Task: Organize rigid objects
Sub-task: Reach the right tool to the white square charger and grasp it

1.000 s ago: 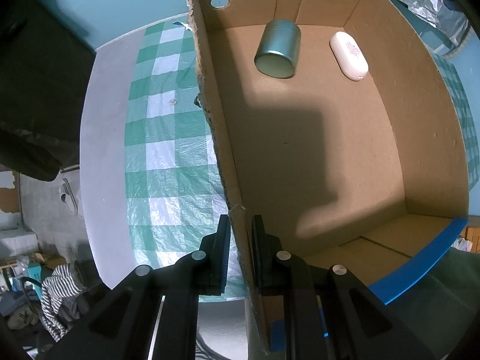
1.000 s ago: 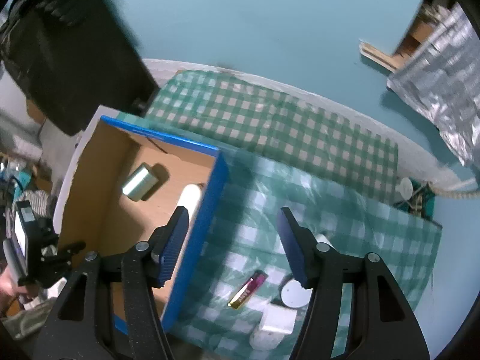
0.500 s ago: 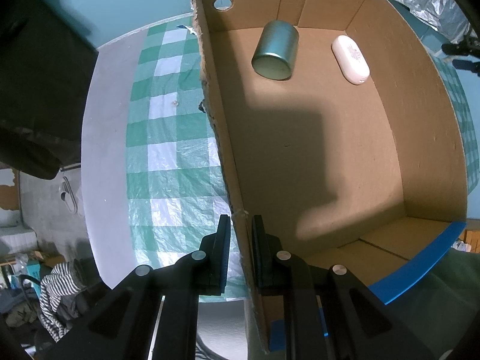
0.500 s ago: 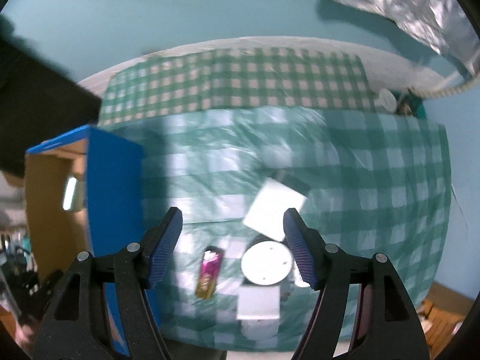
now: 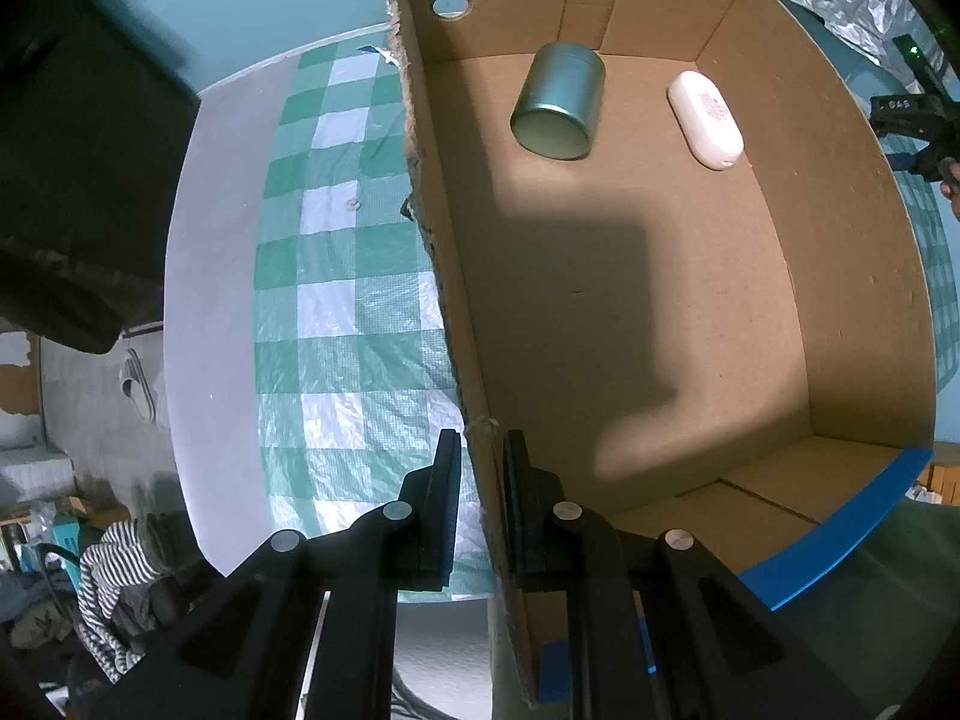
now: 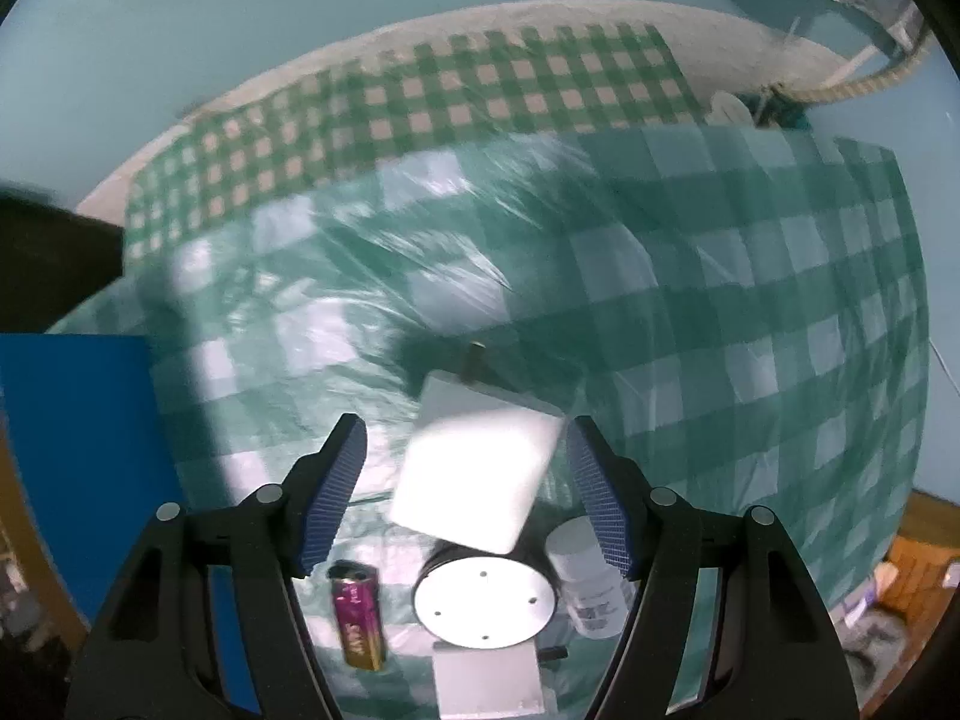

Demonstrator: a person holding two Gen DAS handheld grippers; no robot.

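In the left wrist view my left gripper (image 5: 480, 468) is shut on the left wall of the cardboard box (image 5: 447, 276). Inside the box lie a metal tin (image 5: 558, 105) on its side and a white oval case (image 5: 705, 119). In the right wrist view my right gripper (image 6: 462, 474) is open above a white square adapter (image 6: 477, 477), which lies between the fingers. Below it are a round white disc (image 6: 483, 600), a purple battery (image 6: 360, 621), a small white bottle (image 6: 588, 576) and a white block (image 6: 489, 684).
The blue outer wall of the box (image 6: 78, 462) stands at the left in the right wrist view. A green checked cloth (image 6: 720, 300) covers the table. The right gripper shows at the far right edge of the left wrist view (image 5: 918, 126).
My right gripper has swung away from the box and come down over the cluster of small objects; the white adapter now sits between its fingers. The left gripper still holds the box wall.
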